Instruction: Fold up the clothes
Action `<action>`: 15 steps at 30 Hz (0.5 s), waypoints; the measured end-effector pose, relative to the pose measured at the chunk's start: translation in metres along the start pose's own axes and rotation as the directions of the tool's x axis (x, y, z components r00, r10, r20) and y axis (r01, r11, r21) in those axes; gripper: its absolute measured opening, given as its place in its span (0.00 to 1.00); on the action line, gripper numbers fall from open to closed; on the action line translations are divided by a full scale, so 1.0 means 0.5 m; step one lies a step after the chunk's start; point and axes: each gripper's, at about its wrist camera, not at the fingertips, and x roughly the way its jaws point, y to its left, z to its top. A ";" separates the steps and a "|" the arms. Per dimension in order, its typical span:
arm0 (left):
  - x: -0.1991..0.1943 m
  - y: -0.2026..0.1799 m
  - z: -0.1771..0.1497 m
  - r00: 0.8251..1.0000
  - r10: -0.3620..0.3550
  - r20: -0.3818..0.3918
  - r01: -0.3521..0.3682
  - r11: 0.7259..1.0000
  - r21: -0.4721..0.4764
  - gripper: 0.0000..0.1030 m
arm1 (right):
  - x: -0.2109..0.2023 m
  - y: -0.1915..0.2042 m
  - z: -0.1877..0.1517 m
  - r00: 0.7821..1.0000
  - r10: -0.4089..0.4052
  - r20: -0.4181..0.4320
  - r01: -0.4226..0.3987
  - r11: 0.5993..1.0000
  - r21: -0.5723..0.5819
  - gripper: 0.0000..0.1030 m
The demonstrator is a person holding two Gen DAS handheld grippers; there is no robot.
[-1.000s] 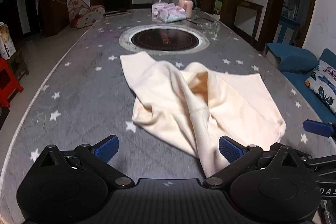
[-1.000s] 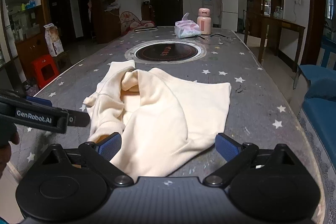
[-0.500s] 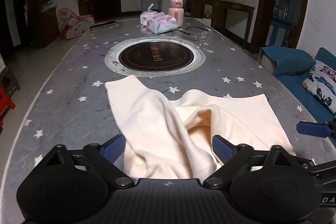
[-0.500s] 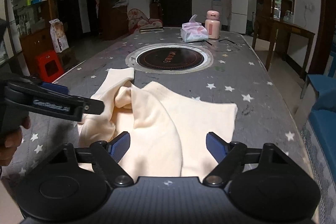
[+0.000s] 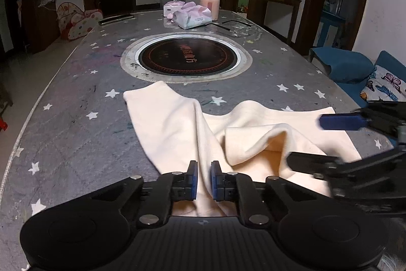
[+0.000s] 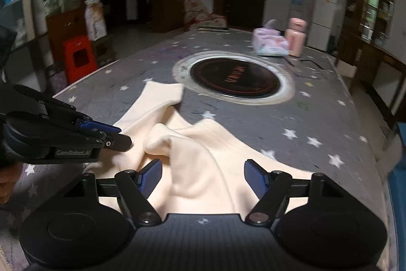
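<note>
At the near edge of the long grey star-printed bench (image 5: 76, 118), the left claw (image 5: 203, 180) is pinching a raised ridge of the cream-coloured soft garment (image 5: 172, 123), its two blue pads drawn close together with the fabric squeezed between them. Just to its right, the right claw (image 6: 203, 177) is hovering low over the same garment with its blue pads spread wide apart, gripping nothing; cloth is showing in the gap beneath it. The garment is lying crumpled on the near half of the bench, one long flat part reaching toward the far left and a rumpled fold bunching up in the middle, while its right part is spreading flat. Beyond the cloth, a round black cooktop with a pale metal ring (image 5: 186, 59) is sitting sunk into the middle of the bench, apart from the fabric's far tip. At the far end, a soft pink-and-white tissue pack (image 5: 194, 18) is lying beside an upright pink flask (image 5: 210, 1).
</note>
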 end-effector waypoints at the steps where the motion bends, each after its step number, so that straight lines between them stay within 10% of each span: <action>1: -0.002 0.002 0.000 1.000 0.000 0.002 0.000 1.000 0.001 0.12 | 0.013 0.005 0.003 1.000 0.005 -0.010 -0.005 1.000 -0.010 0.63; 4: -0.005 0.006 0.002 1.000 -0.010 0.004 0.010 1.000 -0.001 0.14 | 0.052 0.014 0.008 0.999 0.012 -0.042 -0.014 0.999 -0.031 0.54; 9: -0.003 0.000 0.017 1.000 -0.002 0.014 0.002 1.000 -0.009 0.53 | 0.066 0.006 0.003 0.999 -0.005 -0.042 0.004 1.000 -0.023 0.19; 13: 0.023 -0.013 0.027 1.000 -0.027 -0.001 0.027 1.000 0.007 0.52 | 0.029 -0.026 -0.006 0.999 -0.036 -0.004 0.036 0.999 0.015 0.09; 15: 0.040 -0.021 0.027 1.000 -0.024 -0.016 0.024 0.999 0.024 0.24 | 0.000 -0.042 -0.014 0.998 -0.067 0.022 0.066 0.997 0.026 0.08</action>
